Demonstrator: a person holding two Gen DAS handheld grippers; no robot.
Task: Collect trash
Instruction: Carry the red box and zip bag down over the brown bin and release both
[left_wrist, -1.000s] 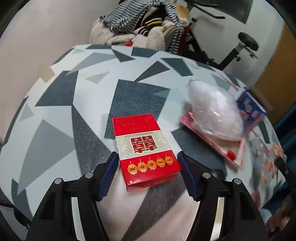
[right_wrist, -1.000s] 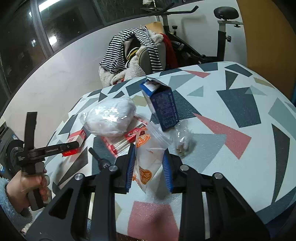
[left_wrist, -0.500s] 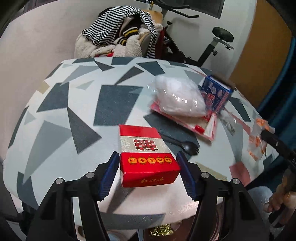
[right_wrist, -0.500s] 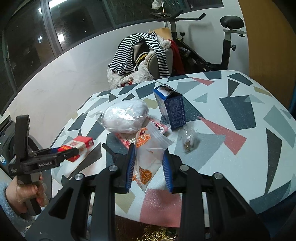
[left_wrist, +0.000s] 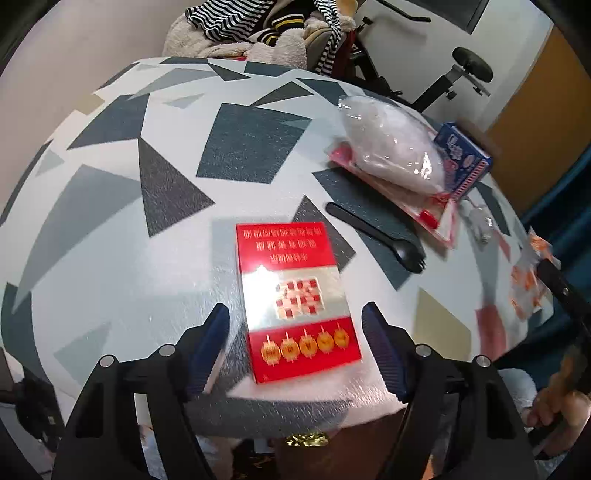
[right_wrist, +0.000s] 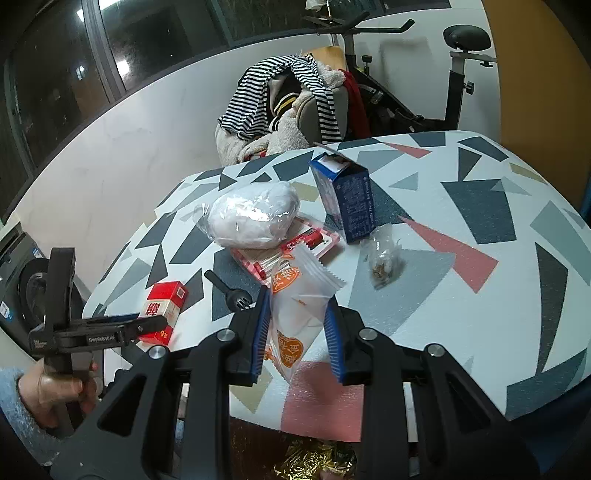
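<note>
Left gripper (left_wrist: 295, 328): fingers spread, jaws having just been opening; the red box (left_wrist: 297, 299) lies between them with a clear gap on either side, neither pad touching. The box is a flat red carton with a silver band across its middle bearing a red emblem, a row of gold lantern marks on the end nearest the fingers, and gold lettering on the far end; it is blurred, and whether it rests flat on the table (left_wrist: 110, 236) or sits just above it I cannot tell. It sits near the table's close edge. Beyond the fingers and to their right lies a black plastic fork (left_wrist: 376, 236); farther on, a clear bag of white stuff (left_wrist: 391, 147) rests on a red-edged flat packet (left_wrist: 436, 218), with a blue carton (left_wrist: 461, 162) just behind. Right gripper (right_wrist: 297, 332): fingers pinching a white snack wrapper (right_wrist: 299, 306) with orange print and a serrated top edge, held upright above the table's near edge. Ahead of these fingers a small crumpled clear bag (right_wrist: 382, 262) lies on the table, beside the blue carton's base.
</note>
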